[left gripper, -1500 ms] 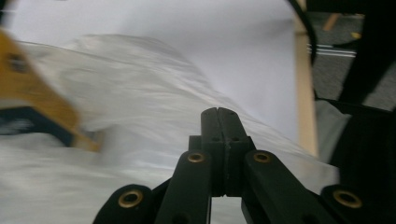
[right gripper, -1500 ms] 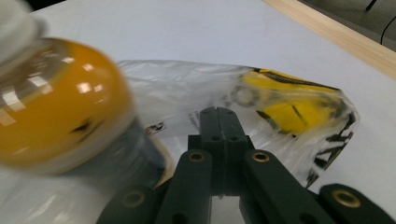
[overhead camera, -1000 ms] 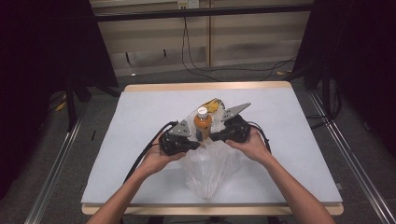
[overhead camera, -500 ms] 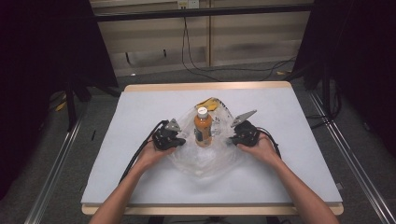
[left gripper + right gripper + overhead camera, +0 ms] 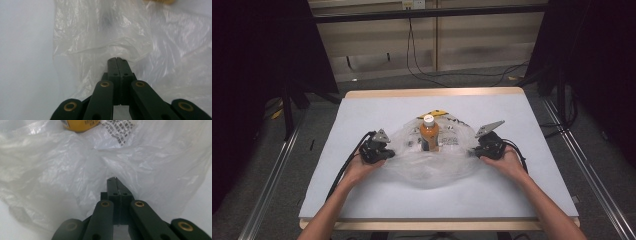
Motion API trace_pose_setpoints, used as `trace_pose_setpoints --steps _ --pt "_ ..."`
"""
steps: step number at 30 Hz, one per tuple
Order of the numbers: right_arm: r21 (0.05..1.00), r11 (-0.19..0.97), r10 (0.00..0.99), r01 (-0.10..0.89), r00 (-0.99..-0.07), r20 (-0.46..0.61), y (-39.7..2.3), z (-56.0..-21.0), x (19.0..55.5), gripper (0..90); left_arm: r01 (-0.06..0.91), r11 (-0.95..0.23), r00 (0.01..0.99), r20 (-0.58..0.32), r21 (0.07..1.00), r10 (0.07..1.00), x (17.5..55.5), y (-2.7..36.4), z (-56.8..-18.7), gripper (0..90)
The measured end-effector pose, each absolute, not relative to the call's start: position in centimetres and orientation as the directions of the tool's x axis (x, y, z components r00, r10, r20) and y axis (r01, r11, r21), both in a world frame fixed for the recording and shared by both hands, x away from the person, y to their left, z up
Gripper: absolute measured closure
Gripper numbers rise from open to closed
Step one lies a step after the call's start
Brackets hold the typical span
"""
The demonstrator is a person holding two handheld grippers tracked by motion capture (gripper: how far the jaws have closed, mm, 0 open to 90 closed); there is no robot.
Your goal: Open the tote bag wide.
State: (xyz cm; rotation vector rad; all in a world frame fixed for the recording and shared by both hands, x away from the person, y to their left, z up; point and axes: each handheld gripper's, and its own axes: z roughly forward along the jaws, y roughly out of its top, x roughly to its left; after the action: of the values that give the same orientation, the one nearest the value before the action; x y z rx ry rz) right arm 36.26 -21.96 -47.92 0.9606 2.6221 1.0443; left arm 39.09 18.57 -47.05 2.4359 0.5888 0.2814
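A clear plastic bag [image 5: 432, 167] lies spread wide on the white table [image 5: 537, 190]. An orange drink bottle [image 5: 429, 134] with a white cap stands upright in its middle. My left gripper [image 5: 388, 152] is shut on the bag's left edge and my right gripper [image 5: 475, 149] on its right edge, so the film stretches between them. In the left gripper view the jaws [image 5: 116, 60] meet with crinkled film [image 5: 105, 37] at their tips. The right gripper view shows the same at its tips [image 5: 113, 180], with film [image 5: 62, 165] ahead. An orange-yellow curved shape [image 5: 80, 125] sits at the top.
A yellow packet [image 5: 438, 113] lies just behind the bottle at the bag's far side. The person's forearms [image 5: 337, 205] come in from the table's front edge. Cables trail from both grippers. Beyond the table are metal rails [image 5: 272, 185] and dark curtains.
Both hands have moved apart and down, from close beside the bottle to the bag's two sides. The bag has gone from bunched up to spread low around the bottle.
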Motion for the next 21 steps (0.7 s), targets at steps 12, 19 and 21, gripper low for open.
trace_pose_setpoints --steps 12,19,21 --pt "0.706 0.486 0.652 0.515 -0.752 0.100 -21.0 -48.3 36.6 90.0 0.353 -0.600 0.872 -0.020 0.718 0.489 38.8 19.3 -47.3 90.0" --pt "0.758 0.416 0.656 0.502 -0.743 0.133 -21.5 -47.4 36.3 90.0 0.352 -0.546 0.868 -0.047 0.760 0.494 38.5 19.6 -46.5 90.0" --pt "0.782 0.395 0.662 0.482 -0.740 0.121 -21.9 -46.2 35.7 90.0 0.349 -0.526 0.869 -0.058 0.775 0.492 38.2 19.6 -46.3 90.0"
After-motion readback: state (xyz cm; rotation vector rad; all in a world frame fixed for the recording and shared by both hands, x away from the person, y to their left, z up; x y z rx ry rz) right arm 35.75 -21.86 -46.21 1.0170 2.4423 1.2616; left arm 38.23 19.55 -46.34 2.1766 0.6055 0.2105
